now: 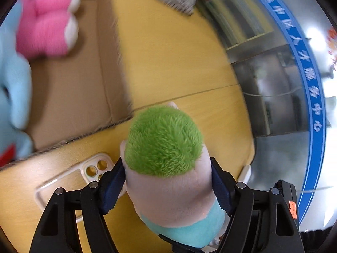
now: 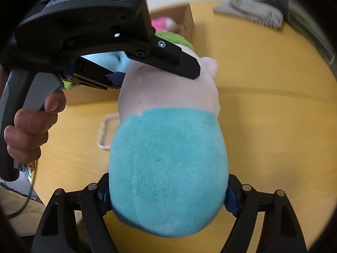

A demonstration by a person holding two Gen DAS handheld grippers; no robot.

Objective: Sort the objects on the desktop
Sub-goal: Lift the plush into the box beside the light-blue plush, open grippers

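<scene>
The step in hand looks like carrying a soft toy to the box: both tools grip the plush doll with green fuzzy hair, a pale pink head and a turquoise body [image 1: 168,168], held up off the yellow wooden desk [image 1: 179,63]. The left gripper [image 1: 168,181] is clamped across the pale head just below the green hair, while the right gripper [image 2: 166,194] is pressed closed on the turquoise belly — the fabric bulges out past its fingers. Ahead and to the left of the left gripper sits the open brown cardboard box [image 1: 84,84], already holding a pink plush toy [image 1: 46,25] and a light-blue plush toy [image 1: 14,84]. Next, I judge, the doll must travel forward-left over the box wall before either grip lets go. A clear phone case with camera cut-outs [image 1: 69,179] lies on the desk just under the left gripper's left finger (likely a later item).
</scene>
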